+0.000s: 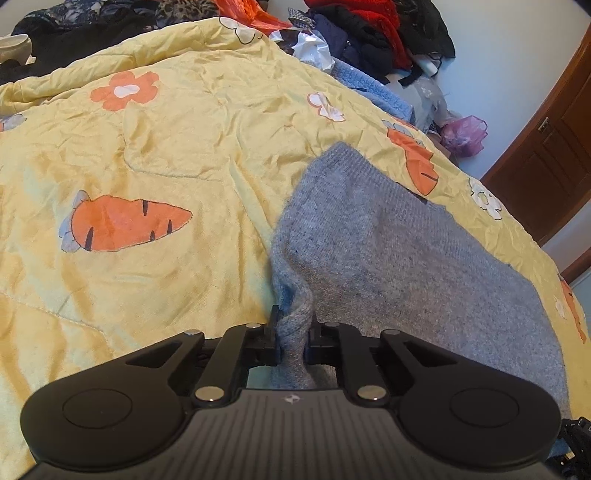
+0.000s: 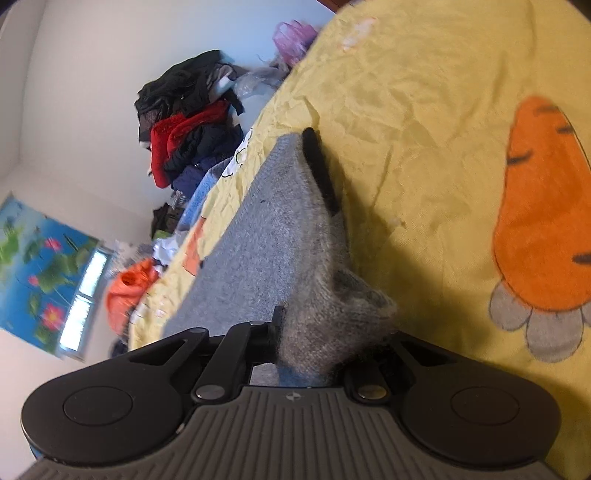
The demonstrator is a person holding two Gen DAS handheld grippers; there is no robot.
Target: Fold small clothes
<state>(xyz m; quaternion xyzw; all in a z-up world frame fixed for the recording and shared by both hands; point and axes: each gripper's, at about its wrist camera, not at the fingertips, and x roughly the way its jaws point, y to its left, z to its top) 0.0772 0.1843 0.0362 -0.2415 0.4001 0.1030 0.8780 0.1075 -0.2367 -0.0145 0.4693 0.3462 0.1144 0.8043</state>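
Note:
A grey knitted garment [image 1: 388, 236] lies spread on a yellow quilt [image 1: 166, 147] printed with carrots and flowers. My left gripper [image 1: 293, 338] is shut on a bunched edge of the grey garment at its near left corner. In the right wrist view my right gripper [image 2: 314, 332] is shut on another bunched edge of the same grey garment [image 2: 273, 229], which stretches away over the quilt [image 2: 424, 110]. A black strip [image 2: 319, 166] shows along the garment's far edge. The right gripper's right finger is hidden by the cloth.
A pile of dark, red and orange clothes [image 1: 369, 33] lies at the quilt's far edge, also shown in the right wrist view [image 2: 188, 136]. A blue knit piece [image 1: 373, 85] and a purple plastic bag [image 1: 463, 134] lie nearby. A brown door [image 1: 546, 155] stands at the right.

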